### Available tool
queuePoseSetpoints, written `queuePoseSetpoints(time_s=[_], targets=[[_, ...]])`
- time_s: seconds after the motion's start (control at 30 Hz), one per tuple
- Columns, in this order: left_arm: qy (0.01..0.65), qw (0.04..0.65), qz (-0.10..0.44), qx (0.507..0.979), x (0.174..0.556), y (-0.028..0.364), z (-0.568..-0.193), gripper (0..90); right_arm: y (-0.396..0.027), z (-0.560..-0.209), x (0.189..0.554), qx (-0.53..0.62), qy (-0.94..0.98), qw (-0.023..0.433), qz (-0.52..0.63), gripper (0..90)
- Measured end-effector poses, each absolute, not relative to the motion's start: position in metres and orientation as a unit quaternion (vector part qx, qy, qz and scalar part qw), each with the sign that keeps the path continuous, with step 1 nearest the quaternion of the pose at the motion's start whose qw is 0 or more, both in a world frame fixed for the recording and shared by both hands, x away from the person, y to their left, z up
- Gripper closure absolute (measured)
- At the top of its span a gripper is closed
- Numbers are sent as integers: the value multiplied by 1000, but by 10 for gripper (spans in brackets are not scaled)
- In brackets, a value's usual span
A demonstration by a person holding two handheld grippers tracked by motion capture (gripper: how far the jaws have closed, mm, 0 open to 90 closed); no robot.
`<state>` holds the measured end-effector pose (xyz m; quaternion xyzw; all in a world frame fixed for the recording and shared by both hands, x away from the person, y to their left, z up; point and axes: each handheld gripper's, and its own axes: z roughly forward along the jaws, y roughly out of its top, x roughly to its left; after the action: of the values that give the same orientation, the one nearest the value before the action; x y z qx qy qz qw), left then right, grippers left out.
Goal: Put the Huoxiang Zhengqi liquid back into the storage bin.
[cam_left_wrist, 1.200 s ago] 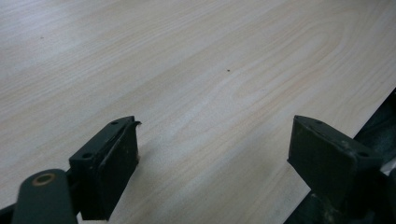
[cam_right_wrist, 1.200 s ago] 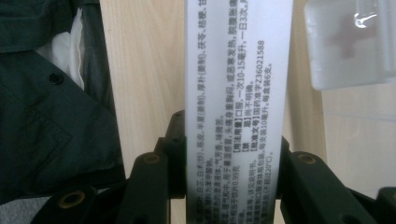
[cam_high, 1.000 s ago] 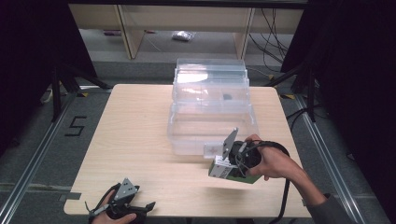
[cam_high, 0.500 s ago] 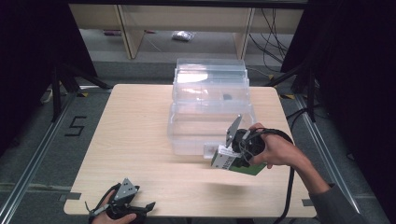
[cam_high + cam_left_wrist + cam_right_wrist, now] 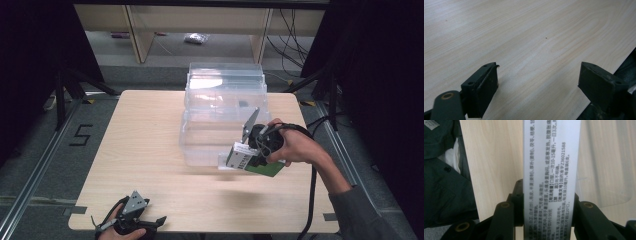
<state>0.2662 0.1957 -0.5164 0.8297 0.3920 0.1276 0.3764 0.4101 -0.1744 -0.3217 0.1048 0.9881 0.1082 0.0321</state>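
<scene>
A green and white medicine box [image 5: 249, 161] hangs in the air just in front of the clear plastic bins [image 5: 222, 115], with my right gripper [image 5: 252, 157] shut on it. Seen from the right gripper view, the box's white printed side [image 5: 551, 170] stands between the two black jaws, which press on both its faces. My left gripper [image 5: 132, 220] rests at the table's near left edge. Its jaws [image 5: 539, 82] stand wide apart over bare wood with nothing between them.
The clear bins are stacked in the middle and back of the wooden table [image 5: 140, 150]. A person's dark sleeve [image 5: 444, 182] shows beside the held box. Shelving and cables stand beyond the table's far edge.
My right gripper has lifted the box and carried it a little up and toward the clear bins. The left gripper has stayed where it was.
</scene>
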Motion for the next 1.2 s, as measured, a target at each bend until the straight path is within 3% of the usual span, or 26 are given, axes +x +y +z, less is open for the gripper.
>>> queuePoseSetpoints(time_s=[0.63,1.2], targets=[[382,375,129,835,268,198,-516,155,-175,-294,460,94,989,45,105,647],[388,380,123,831,267,197,-516,155,-181,-306,497,119,988,47,88,646]])
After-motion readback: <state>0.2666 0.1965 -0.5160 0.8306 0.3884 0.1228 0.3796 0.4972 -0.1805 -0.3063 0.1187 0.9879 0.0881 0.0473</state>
